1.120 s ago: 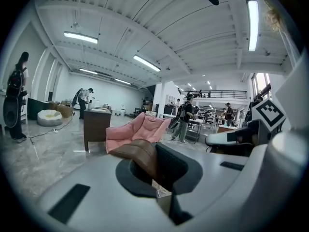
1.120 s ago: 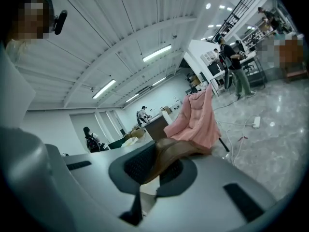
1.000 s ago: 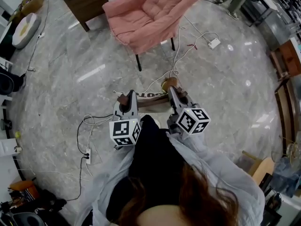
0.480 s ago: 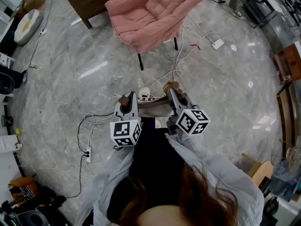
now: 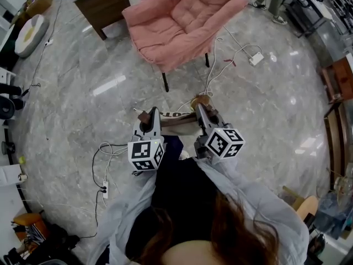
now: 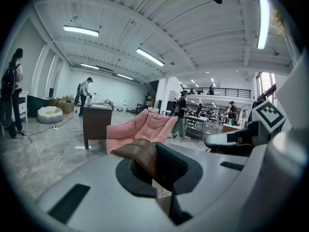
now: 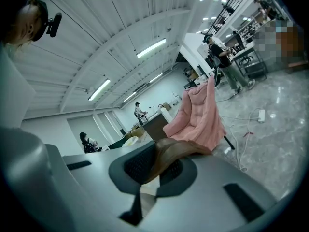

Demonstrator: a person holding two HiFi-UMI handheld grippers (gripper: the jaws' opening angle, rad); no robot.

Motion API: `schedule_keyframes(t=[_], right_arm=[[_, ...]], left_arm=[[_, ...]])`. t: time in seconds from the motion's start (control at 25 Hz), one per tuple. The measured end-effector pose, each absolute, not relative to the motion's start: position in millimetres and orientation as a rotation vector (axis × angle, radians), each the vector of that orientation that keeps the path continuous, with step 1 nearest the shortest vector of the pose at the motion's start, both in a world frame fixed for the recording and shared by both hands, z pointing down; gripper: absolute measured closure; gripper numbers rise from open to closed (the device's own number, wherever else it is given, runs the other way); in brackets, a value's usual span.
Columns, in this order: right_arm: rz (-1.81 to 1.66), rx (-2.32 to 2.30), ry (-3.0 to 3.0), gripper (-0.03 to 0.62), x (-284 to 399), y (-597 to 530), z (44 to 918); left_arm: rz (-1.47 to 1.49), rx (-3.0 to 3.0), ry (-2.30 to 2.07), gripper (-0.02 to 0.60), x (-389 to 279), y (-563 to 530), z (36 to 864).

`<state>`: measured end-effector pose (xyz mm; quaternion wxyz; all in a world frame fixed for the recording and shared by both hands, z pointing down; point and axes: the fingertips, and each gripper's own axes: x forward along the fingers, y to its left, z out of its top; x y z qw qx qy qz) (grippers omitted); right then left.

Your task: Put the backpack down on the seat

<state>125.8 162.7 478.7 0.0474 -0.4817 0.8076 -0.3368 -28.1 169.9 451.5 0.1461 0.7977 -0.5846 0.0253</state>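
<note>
Ground between us and the pink chair (image 5: 182,21) had shortened since the earlier frames: the chair sat lower and larger in the head view, while both grippers kept their station ahead of the body. We read that as an approach under way, with no change in the hold.

The left hand-held gripper (image 5: 148,115) had its jaws closed on a brown strap (image 6: 140,154) of the backpack (image 5: 177,118). The right hand-held gripper (image 5: 199,104) was clamped in the same manner on brown strap material (image 7: 176,151). We saw no gap at either pair of jaws.

The backpack was carried in the air between the two grippers, over the floor (image 5: 83,109) and well short of the seat. Only its brown top band showed from above; we could not see the body of the bag.

We judged the task incomplete: the load had yet to be carried over the seat cushion and lowered. White cable (image 5: 220,59) lay on the floor between us and the chair, and we noted it as a snag risk.
</note>
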Motion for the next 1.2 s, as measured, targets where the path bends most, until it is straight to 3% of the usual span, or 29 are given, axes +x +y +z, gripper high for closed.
schedule_keyframes(t=[0.68, 1.2], right_arm=[[-0.962, -1.509, 2.418, 0.583, 82, 8, 458], [-0.954, -1.502, 2.401, 0.583, 63, -34, 452]], left_arm=[[0.047, 2.387, -1.626, 0.569, -72, 4, 428], [0.017, 2.419, -1.575, 0.569, -89, -44, 424]])
